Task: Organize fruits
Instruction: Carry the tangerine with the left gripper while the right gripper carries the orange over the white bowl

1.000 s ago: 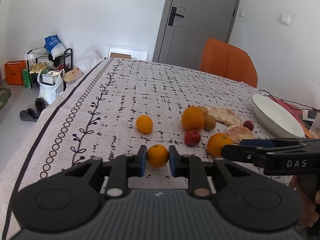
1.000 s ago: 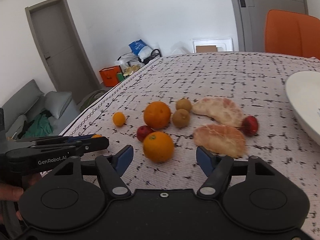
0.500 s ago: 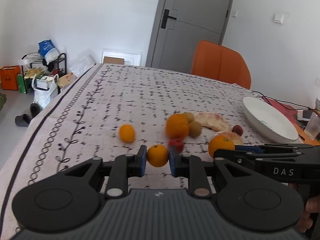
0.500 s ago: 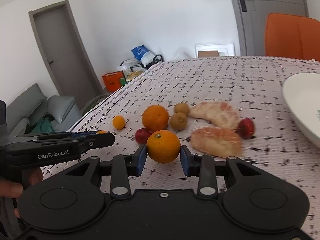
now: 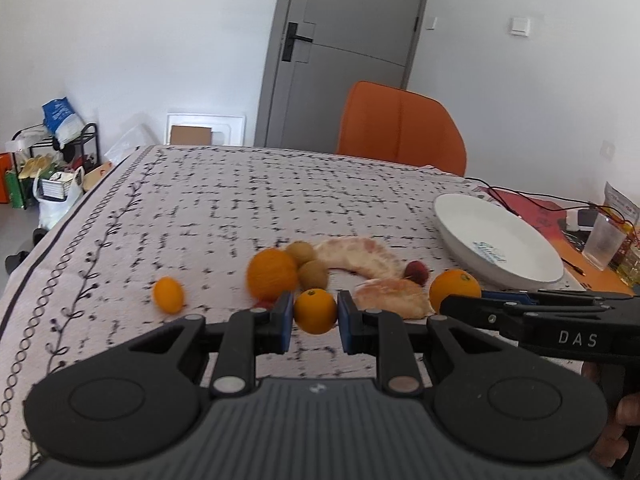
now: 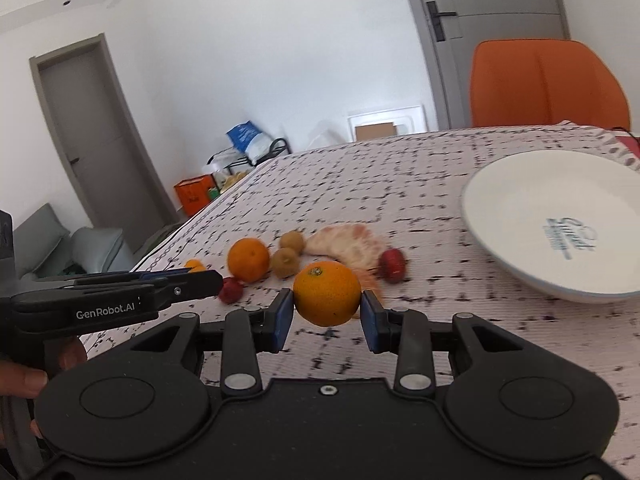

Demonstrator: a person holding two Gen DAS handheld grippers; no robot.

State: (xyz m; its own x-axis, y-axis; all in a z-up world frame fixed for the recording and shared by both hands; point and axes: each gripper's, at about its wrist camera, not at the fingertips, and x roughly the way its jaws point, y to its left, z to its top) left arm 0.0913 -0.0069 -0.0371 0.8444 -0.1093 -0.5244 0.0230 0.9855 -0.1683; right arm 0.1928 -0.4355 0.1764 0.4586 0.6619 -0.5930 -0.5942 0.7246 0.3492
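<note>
My left gripper (image 5: 315, 316) is shut on a small orange (image 5: 315, 311) and holds it above the tablecloth. My right gripper (image 6: 327, 312) is shut on a larger orange (image 6: 327, 293), also lifted; this orange shows in the left wrist view (image 5: 454, 289). On the cloth lie a big orange (image 5: 272, 273), a small orange (image 5: 169, 294), two brown kiwis (image 5: 313, 275), two peeled pomelo pieces (image 5: 362, 256), and small red fruits (image 5: 416, 272). A white plate (image 5: 496, 248) stands empty to the right.
An orange chair (image 5: 400, 128) stands at the table's far side. A plastic cup (image 5: 604, 242), cables and a red mat lie right of the plate. The table's left edge (image 5: 60, 220) drops to the floor with bags and a rack.
My right gripper closed on the larger orange and lifted it. Both grippers rose and moved to the right, toward the plate, each carrying its orange.
</note>
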